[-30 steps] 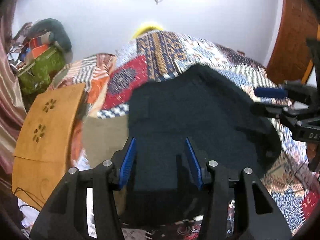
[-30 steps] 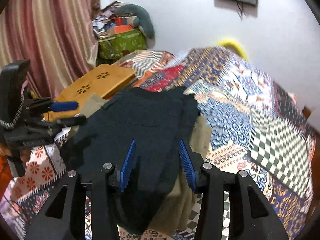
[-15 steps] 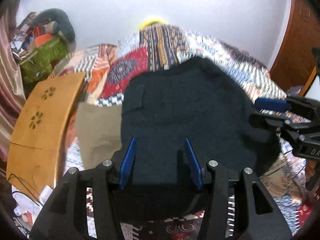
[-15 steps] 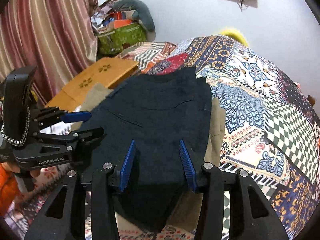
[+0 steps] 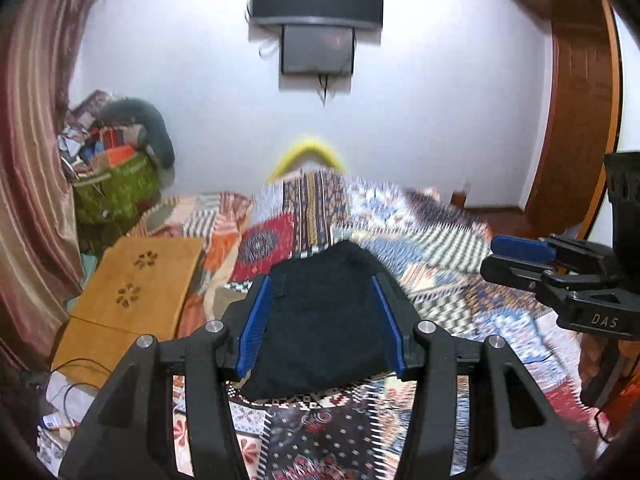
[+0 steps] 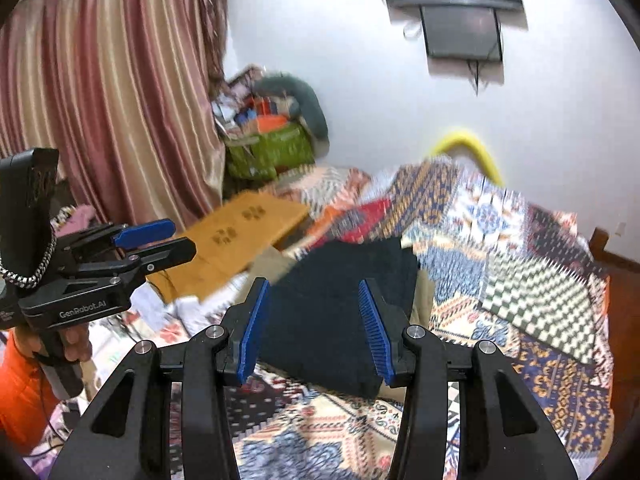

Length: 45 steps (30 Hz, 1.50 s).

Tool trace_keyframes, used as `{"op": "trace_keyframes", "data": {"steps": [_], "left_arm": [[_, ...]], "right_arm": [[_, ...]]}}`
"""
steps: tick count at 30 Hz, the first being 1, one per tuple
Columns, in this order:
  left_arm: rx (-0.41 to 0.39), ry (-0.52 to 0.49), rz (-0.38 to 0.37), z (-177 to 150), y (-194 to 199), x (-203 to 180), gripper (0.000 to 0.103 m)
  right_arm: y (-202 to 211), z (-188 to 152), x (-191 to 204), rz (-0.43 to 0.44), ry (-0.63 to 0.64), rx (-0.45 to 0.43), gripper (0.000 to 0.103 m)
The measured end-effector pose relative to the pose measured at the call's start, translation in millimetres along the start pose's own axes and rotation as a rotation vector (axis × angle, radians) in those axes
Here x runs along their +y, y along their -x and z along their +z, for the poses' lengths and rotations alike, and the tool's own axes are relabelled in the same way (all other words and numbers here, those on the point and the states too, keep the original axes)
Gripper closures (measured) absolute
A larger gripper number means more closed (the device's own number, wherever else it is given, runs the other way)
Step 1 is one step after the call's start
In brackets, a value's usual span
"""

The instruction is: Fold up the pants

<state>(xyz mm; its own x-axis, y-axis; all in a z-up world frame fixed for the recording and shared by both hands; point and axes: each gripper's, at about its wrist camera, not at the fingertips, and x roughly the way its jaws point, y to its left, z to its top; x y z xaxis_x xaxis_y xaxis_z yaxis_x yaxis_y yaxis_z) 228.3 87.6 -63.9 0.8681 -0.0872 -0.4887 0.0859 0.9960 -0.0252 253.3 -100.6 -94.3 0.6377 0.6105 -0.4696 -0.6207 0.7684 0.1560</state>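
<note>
We find the dark navy pants (image 5: 324, 324) lying as a compact folded stack on the patchwork bedspread (image 5: 440, 248), on top of a khaki garment (image 6: 424, 292) whose edges show beside them. The left gripper (image 5: 323, 322) is raised clear of the cloth, jaws parted, nothing between the blue pads (image 5: 256, 320). The right gripper (image 6: 314, 328) likewise hangs above the stack, jaws apart and empty. We judge the folding essentially complete: no leg trails loose. At most a final squaring of the stack's edges is left.
</note>
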Motion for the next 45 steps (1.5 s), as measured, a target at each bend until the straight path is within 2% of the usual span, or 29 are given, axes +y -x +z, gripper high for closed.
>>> {"op": "trace_keyframes", "data": {"steps": [3,10,11,13,16,21,22,23,26,28,30,32,38,45], "left_arm": [[-0.063,0.000,0.020,3.0,45.9,-8.1,0.052],[-0.156,-0.034,0.041,-3.7,128.8,-30.1,0.045],[-0.169,-0.040,0.038,-5.2,139.3,-33.4,0.043],[-0.202,-0.047,0.049,-9.2,156.5,-40.0,0.030],[-0.245,-0.053,0.061,-18.4,176.2,-50.0,0.024],[-0.289,-0.027,0.064,-30.8,189.8,-61.1,0.012],[-0.298,-0.022,0.067,-33.1,191.1,-63.0,0.011],[-0.302,-0.020,0.067,-34.4,192.1,-64.4,0.010],[-0.309,-0.010,0.050,-37.0,192.8,-67.2,0.009],[-0.314,-0.006,0.051,-37.5,192.9,-68.7,0.004],[-0.325,0.001,0.055,-38.7,193.7,-69.6,0.003],[-0.329,0.009,0.050,-38.7,193.1,-68.7,0.003],[-0.325,0.038,0.044,-39.3,191.3,-62.5,0.001],[-0.324,0.043,0.045,-39.5,191.1,-61.5,0.001]], "right_arm": [[35.4,1.8,16.4,0.012,0.020,-0.057,0.061],[102.7,-7.5,48.2,0.045,0.020,-0.169,0.061],[107.7,-9.5,50.6,0.047,0.020,-0.178,0.061],[122.4,-12.8,59.7,0.050,0.027,-0.203,0.061],[134.9,-16.9,65.9,0.058,0.022,-0.231,0.057],[151.0,-24.1,75.0,0.018,0.007,-0.285,0.045],[153.6,-25.0,75.9,0.009,-0.002,-0.299,0.040],[156.0,-25.6,76.6,0.005,-0.009,-0.309,0.032],[160.9,-26.3,78.4,-0.033,-0.017,-0.330,0.023],[162.6,-26.6,81.0,-0.072,-0.007,-0.341,0.018],[165.9,-27.7,82.9,-0.094,-0.003,-0.347,0.016],[166.9,-27.9,83.6,-0.111,-0.010,-0.354,0.007],[169.3,-27.1,84.6,-0.150,-0.005,-0.358,0.001],[170.4,-28.5,85.3,-0.152,0.000,-0.356,0.001]]}}
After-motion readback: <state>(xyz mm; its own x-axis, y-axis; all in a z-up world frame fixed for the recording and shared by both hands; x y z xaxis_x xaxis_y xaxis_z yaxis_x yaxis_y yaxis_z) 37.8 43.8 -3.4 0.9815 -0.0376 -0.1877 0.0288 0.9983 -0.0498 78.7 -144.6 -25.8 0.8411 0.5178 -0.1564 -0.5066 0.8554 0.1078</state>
